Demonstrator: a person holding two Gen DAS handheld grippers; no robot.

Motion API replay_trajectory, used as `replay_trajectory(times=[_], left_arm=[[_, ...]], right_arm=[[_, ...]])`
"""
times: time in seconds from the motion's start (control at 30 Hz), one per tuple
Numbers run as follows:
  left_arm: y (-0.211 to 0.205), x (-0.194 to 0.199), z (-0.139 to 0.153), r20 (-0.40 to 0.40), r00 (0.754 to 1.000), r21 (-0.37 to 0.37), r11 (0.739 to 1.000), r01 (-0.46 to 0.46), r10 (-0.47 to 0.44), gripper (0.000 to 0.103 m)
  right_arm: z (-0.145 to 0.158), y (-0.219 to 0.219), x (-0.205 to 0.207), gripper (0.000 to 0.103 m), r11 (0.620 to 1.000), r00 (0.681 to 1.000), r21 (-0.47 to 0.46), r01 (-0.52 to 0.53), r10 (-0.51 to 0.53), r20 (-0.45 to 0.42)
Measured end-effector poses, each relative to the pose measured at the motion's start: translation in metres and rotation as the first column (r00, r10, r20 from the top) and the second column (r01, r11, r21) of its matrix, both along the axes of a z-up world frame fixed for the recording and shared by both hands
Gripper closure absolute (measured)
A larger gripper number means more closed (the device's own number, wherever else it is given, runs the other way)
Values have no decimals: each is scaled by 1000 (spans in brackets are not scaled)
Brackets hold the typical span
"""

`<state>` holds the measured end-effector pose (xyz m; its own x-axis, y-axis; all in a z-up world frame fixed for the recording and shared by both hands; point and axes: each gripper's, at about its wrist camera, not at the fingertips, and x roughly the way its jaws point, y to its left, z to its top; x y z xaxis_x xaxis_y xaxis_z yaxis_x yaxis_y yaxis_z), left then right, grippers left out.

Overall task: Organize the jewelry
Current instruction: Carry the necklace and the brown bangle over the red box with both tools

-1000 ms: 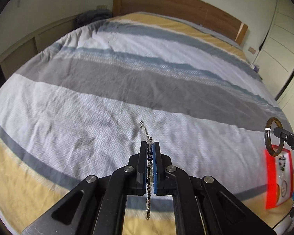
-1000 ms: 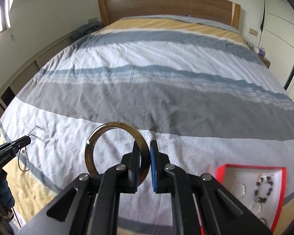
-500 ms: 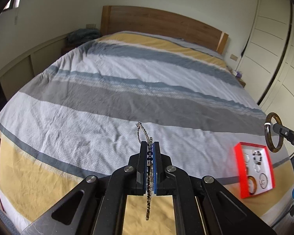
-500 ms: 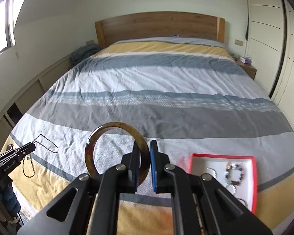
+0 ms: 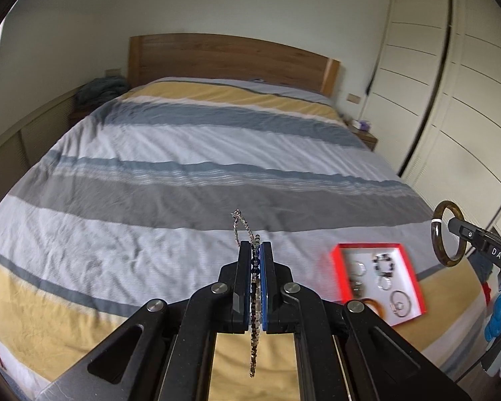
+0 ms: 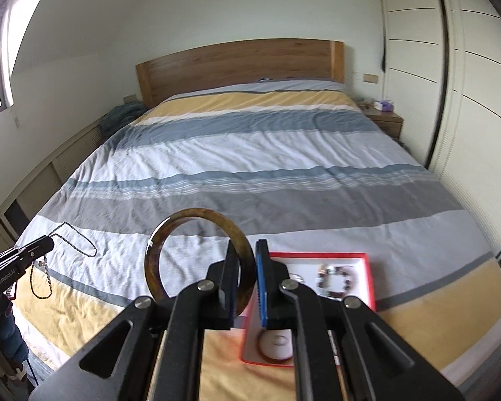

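My left gripper (image 5: 255, 245) is shut on a thin metal chain (image 5: 242, 225) that loops above the fingers and hangs below them. It also shows at the left of the right wrist view (image 6: 48, 242), chain (image 6: 80, 244) dangling. My right gripper (image 6: 247, 247) is shut on a brown bangle (image 6: 170, 230), held upright above the bed. The bangle also shows in the left wrist view (image 5: 437, 234). A red-rimmed tray (image 5: 337, 260) with several bracelets and rings lies on the bed near its foot, right of my left gripper and under my right gripper (image 6: 370, 274).
The striped bedspread (image 5: 183, 180) covers a wide bed with a wooden headboard (image 5: 230, 56). White wardrobe doors (image 5: 451, 83) stand along the right. A nightstand (image 6: 387, 123) sits at the far right of the bed, low cabinets (image 6: 56, 173) along the left.
Both grippers have pulled back and risen from the bed, each still holding its piece. The tray has come further into both views.
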<state>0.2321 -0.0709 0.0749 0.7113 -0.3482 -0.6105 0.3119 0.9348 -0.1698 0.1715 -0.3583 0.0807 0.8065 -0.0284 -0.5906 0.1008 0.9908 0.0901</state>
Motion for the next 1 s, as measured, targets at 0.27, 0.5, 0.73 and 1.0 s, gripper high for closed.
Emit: replay_trajectory(times=[0.27,0.5,0.73,1.0], left_arm=[[-72,-2,-1,-8,995,3,995,102,-102,99],[-128,6,-18,-43,983,19,983,181,-180,99],[-177,20,-59,-123,964,51,969,244,-236,99],[-234,34,-108,-214,929,58,945,322,-303,99]], right_arm=[[-4,-61,-19,94,997,997,-5,71,-71,-12],[-24,-102,-18,94,994,994,10,107,-106,-41],[-76,-126,9,94,993,987,47,110,-103,-126],[-134,-141,44,94,992,973,74,99,-81,-215]])
